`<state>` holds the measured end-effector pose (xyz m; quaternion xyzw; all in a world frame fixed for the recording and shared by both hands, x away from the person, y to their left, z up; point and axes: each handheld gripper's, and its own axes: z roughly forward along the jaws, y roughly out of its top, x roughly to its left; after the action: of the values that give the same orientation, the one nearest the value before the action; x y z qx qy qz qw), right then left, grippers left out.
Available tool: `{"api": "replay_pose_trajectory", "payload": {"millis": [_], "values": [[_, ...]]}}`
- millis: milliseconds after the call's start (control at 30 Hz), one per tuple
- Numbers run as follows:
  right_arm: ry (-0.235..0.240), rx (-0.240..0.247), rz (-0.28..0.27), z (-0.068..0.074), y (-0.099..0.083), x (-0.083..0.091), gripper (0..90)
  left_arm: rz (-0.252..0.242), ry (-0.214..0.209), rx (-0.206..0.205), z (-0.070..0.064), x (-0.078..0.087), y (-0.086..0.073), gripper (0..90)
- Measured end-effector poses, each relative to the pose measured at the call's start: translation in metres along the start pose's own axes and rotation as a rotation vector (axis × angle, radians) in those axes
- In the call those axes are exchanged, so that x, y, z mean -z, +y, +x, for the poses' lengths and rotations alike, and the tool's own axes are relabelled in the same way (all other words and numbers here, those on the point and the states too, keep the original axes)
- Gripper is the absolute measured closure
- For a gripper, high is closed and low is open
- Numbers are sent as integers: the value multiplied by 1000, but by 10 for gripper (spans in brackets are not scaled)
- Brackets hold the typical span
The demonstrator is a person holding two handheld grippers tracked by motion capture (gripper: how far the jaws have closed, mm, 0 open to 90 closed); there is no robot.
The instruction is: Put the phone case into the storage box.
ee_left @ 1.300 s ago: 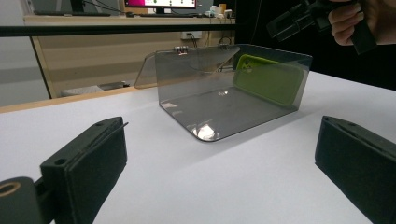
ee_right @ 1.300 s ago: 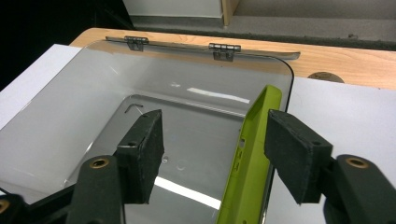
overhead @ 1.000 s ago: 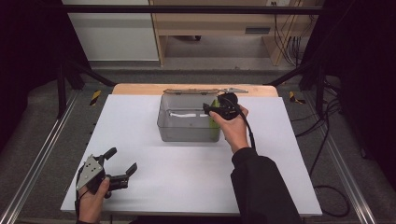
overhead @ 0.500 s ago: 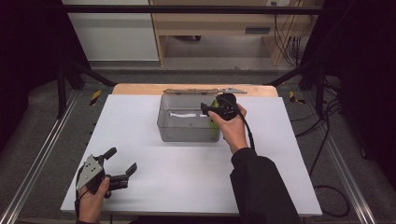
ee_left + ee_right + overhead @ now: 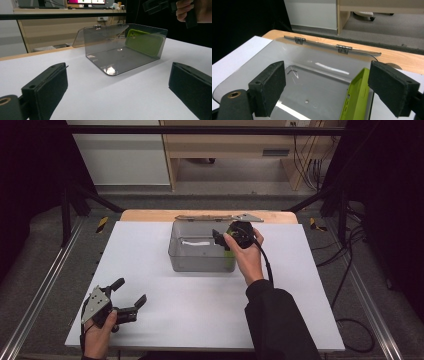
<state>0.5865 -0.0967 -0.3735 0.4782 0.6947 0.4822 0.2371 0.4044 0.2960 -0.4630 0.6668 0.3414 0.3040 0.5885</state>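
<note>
A clear grey plastic box (image 5: 195,260) stands at the middle back of the white table, its hinged lid (image 5: 215,217) folded back flat. A lime-green phone case (image 5: 355,97) stands on edge inside, leaning on the box's right wall (image 5: 145,42). My right gripper (image 5: 220,240) hovers over the box's right half, open, with the case just below its right jaw and nothing between the jaws (image 5: 330,87). My left gripper (image 5: 131,291) rests open near the front left corner, facing the box (image 5: 120,50) from a distance.
The white table top (image 5: 200,310) has open room in front of the box and on both sides. A wooden strip (image 5: 150,215) runs along the far edge behind the lid. The right gripper's cable (image 5: 267,265) trails along the forearm.
</note>
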Motion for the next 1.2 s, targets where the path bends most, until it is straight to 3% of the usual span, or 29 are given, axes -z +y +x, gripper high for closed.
{"api": "replay_pose_trajectory", "payload": {"millis": [367,633,933,1200], "values": [[-6,23,-17,1,2,6,151,1,1,0,0,0,0,20],[2,64,-71,2,4,16,142,1,3,1,1,1,0,19],[-18,91,-118,2,7,27,96,0,4,2,1,1,0,19],[-73,138,-130,1,8,35,46,2,5,1,1,1,0,19]]}}
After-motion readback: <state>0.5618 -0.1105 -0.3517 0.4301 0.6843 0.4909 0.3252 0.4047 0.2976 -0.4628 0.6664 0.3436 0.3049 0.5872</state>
